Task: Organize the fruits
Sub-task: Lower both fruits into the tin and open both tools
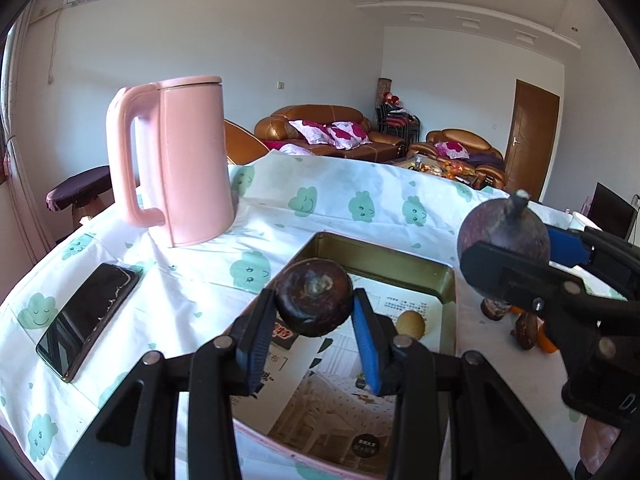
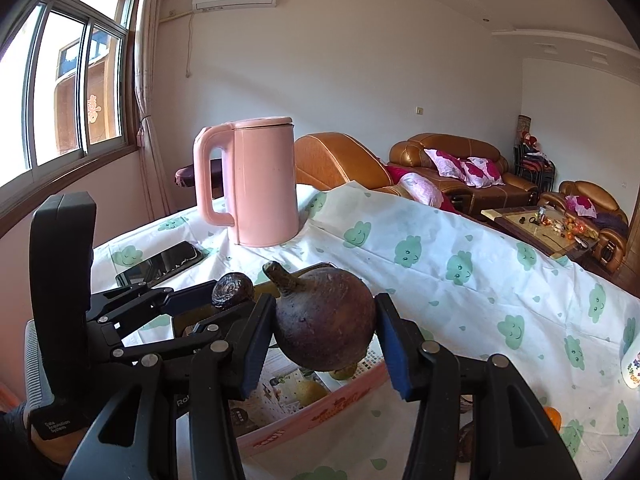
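**Two dark fruits carried in over the tin, one in each gripper**

The left gripper [image 1: 314, 312] is clamped on a small dark, flattish fruit [image 1: 314, 304], its blue pads pressed to either side, and hangs above the open tin box [image 1: 448, 280], whose floor is lined with a printed leaflet. The right gripper [image 2: 326, 330] is clamped on a larger round purple-brown fruit with a stub of stem [image 2: 326, 320], held just to the right of the tin's far corner in the left wrist view and above its pink front wall in the right wrist view. By the look of it the step in hand is the delivery of both fruits to the tin, where a pale yellow fruit [image 1: 410, 324] already lies. The next move would call for lowering each fruit close to the liner before the jaws part, since a round fruit let go from height may roll or bruise. To the right of the tin more dark fruits [image 1: 494, 308] and an orange one wait on the cloth. The tin stands on a white tablecloth [image 1: 192, 288] printed with green clouds; behind it to the left stands a pink kettle [image 1: 180, 160], and left of the tin lies a black phone [image 1: 88, 320]. Beyond the table are tan leather sofas, a window and a wall air conditioner
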A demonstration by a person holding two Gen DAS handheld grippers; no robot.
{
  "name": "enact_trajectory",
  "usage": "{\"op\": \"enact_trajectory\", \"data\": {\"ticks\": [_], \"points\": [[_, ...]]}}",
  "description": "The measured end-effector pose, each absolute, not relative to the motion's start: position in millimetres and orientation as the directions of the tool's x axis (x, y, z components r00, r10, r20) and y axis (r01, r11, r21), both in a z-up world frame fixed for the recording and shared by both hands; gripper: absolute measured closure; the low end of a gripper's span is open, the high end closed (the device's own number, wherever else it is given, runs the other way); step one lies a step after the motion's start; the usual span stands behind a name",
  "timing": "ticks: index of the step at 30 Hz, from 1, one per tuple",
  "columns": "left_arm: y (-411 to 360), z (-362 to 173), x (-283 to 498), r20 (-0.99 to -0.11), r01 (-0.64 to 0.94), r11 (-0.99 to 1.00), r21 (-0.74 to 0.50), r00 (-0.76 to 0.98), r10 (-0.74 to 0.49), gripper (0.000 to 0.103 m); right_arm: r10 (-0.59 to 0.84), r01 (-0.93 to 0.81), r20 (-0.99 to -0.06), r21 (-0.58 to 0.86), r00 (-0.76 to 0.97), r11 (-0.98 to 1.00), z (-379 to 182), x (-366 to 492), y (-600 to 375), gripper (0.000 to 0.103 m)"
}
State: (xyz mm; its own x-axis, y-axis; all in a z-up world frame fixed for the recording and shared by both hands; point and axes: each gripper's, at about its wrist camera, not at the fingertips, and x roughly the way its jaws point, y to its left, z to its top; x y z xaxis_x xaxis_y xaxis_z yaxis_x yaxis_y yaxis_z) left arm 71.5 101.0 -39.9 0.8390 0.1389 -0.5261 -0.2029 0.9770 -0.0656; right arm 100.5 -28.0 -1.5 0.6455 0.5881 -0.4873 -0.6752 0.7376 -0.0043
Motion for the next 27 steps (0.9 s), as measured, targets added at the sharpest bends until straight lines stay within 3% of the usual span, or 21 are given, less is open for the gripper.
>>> {"op": "enact_trajectory", "data": {"ticks": [24, 27], "points": [[129.7, -59.7, 75.1, -0.594, -0.234, 0.971, -0.054, 0.789, 0.158, 0.062, 0.605, -0.721, -0.651, 0.126, 0.458, 0.681, -62.4, 120.4, 4.0, 0.050], [130.0, -58.6, 72.4, -0.593, -0.239, 0.969, -0.056, 0.789, 0.160, 0.060, 0.606, -0.720, -0.642, 0.118, 0.469, 0.683, -61.4, 118.2, 3.3, 0.045]]}}
